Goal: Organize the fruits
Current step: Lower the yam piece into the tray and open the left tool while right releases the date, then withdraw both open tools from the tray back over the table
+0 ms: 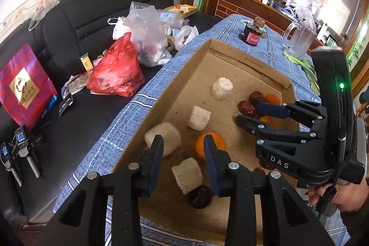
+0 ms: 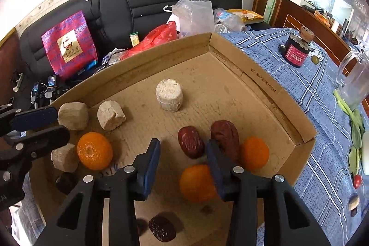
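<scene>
**Operator:** Fruits (image 2: 193, 186) all sit in the cardboard box (image 2: 161, 54) on the blue checked cloth (image 2: 288, 75). I'm mid-sort, grouping by kind, I reckon. My right gripper (image 2: 183, 142) hovers with jaws partly apart and nothing pinched. My left gripper (image 1: 183, 140) is the same: a modest gap, empty.

**Spotter:** Count for me?

**Operator:** Three oranges (image 2: 95, 151): from the right gripper, one is at nine o'clock, one at three and one at six under the jaws. Two red dates (image 2: 224, 135) lie at twelve to one. At least two dark dates (image 2: 162, 228) are near the front edge. Four pale lumps (image 2: 169, 95) sit from nine round to twelve.

**Spotter:** Next?

**Operator:** Probably that stray nine o'clock orange. It calls for wider jaws, a straight drop over it and a gentle squeeze, because it will roll.
</scene>
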Motion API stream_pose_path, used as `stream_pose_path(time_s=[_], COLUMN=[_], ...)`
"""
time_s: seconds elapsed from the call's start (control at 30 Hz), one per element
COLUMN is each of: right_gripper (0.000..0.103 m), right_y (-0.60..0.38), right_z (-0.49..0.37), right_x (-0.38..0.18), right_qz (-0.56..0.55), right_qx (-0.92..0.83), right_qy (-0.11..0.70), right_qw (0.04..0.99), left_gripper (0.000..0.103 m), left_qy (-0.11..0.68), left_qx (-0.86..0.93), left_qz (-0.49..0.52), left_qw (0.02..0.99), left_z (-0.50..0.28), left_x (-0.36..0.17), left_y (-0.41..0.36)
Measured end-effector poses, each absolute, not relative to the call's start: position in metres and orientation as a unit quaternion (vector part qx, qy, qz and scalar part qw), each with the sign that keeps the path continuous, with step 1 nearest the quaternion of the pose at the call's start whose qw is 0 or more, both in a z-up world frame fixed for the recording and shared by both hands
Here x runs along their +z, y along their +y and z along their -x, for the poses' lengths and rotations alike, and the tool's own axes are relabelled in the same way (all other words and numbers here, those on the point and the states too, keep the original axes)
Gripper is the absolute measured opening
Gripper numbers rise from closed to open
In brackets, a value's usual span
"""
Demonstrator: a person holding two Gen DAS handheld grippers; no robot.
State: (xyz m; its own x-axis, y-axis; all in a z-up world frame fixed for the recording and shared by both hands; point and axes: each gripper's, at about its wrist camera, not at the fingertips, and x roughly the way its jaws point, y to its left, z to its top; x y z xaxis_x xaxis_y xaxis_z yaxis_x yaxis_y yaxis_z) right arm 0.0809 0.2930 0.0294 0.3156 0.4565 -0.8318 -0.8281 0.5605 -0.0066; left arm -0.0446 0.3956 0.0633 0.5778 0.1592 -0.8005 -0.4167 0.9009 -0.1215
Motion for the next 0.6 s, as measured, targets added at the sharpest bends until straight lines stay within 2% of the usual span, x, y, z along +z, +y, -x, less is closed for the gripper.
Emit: stream_pose_path(time_s=[0.1, 0.3, 0.47, 0.6], right_gripper=[0.046, 0.046, 0.050, 0.052], right_y=[0.287, 0.264, 0.232, 0.200], right_z=[-0.077, -0.066, -0.057, -0.049], right_x=[0.032, 0.049, 0.062, 0.068], right_qz=[0.224, 0.206, 0.182, 0.161], right_qx=[0.406, 0.395, 0.383, 0.368], right_qy=[0.413, 0.405, 0.404, 0.410], right_qw=[0.784, 0.799, 0.810, 0.819], left_gripper=[0.047, 0.061, 0.069, 0.071], left_qy=[0.425, 0.410, 0.398, 0.394], left_qx=[0.174, 0.190, 0.201, 0.197], left_qz=[0.146, 0.129, 0.113, 0.106], left_qw=[0.876, 0.883, 0.888, 0.891], left_z=[0.049, 0.058, 0.063, 0.063], left_x=[0.066, 0.073, 0.080, 0.083], left_y=[0.392, 0.381, 0.367, 0.353])
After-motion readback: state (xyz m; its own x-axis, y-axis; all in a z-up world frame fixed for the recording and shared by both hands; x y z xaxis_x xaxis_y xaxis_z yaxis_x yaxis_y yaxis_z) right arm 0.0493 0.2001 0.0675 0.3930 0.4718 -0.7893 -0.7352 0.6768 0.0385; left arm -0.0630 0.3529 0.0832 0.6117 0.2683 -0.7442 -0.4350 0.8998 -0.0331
